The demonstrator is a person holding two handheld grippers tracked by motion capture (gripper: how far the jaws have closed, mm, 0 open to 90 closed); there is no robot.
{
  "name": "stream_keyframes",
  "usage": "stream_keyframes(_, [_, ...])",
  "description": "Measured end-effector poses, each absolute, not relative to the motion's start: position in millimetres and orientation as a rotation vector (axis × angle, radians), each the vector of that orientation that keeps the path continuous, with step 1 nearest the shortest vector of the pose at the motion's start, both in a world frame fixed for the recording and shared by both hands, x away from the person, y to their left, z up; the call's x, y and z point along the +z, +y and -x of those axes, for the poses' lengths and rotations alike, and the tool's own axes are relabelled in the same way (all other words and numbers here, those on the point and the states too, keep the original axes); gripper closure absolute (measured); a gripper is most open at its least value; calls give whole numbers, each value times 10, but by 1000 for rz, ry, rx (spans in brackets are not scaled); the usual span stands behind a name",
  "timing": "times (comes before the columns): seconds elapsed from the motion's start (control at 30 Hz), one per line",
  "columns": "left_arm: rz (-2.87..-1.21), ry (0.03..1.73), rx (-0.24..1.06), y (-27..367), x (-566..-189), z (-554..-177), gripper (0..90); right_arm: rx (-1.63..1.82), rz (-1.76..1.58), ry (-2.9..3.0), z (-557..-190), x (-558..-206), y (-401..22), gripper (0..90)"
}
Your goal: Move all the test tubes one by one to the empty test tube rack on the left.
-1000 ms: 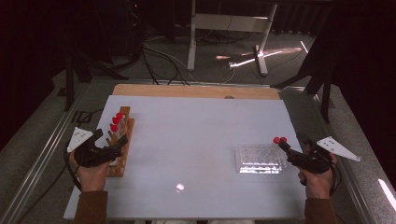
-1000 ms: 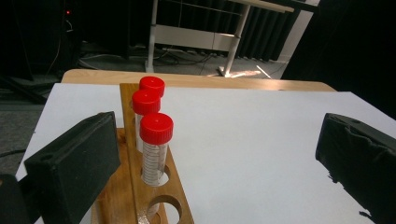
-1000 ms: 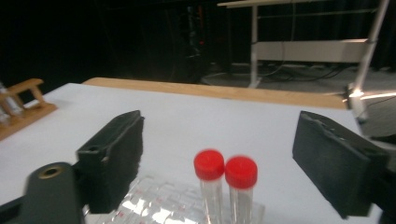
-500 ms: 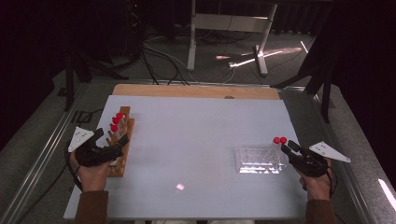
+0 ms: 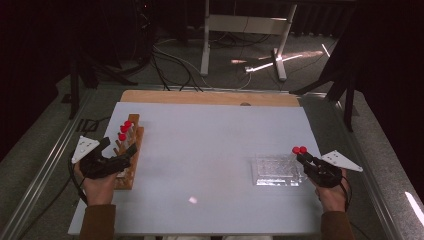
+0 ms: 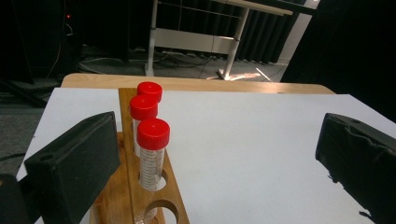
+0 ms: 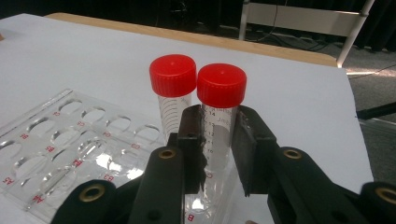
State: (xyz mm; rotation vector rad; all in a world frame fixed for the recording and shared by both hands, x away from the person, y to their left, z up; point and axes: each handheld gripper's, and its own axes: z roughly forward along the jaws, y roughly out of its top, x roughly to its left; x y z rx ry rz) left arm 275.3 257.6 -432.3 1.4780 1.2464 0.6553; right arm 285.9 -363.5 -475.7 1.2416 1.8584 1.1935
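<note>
The red-capped tube (image 7: pixel 219 126) stands upright in the clear plastic rack (image 7: pixel 60 140), at the rack's end nearest the right gripper (image 7: pixel 219 154), whose two black jaws pinch it just below the cap; they have just been closing, and the tube is between them. A second red-capped tube (image 7: pixel 173 93) stands just beside it, upright in the same rack, caps almost touching. In the high view the pair shows as two red dots at the rack's far right corner (image 5: pixel 278 170), with the right gripper (image 5: pixel 306 160) reaching in from the person's right hand (image 5: pixel 331 192).

Across the white table top (image 5: pixel 210 150), well apart, a wooden rack (image 6: pixel 140 186) lies along the left edge and holds three more red-capped tubes (image 6: pixel 152 154) in a row (its near holes are bare). The left gripper (image 5: pixel 126 154) sits just beside that rack with its jaws spread wide and nothing between them.

The white sheet covers most of a wooden board (image 5: pixel 210 97), which shows as a strip along the far edge. Grey carpet (image 5: pixel 45 150) borders the table on both sides. Beyond, the room is dark: black cables (image 5: pixel 170 60) trail over the floor, and a white table frame (image 5: pixel 245 30) stands there with streaks of light near its foot.
</note>
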Motion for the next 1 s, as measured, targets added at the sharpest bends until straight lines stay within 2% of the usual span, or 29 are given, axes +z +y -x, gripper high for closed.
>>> stream_keyframes(0.4, [-1474, 1249, 657, 2586, -4318, -2748, 5, 1225, -1217, 1816, -2806, -4647, -3653, 743])
stream_keyframes(1.0, [-1479, 1238, 657, 2544, -4292, -2736, 5, 1305, -1141, 1751, -2605, -4261, -3702, 743])
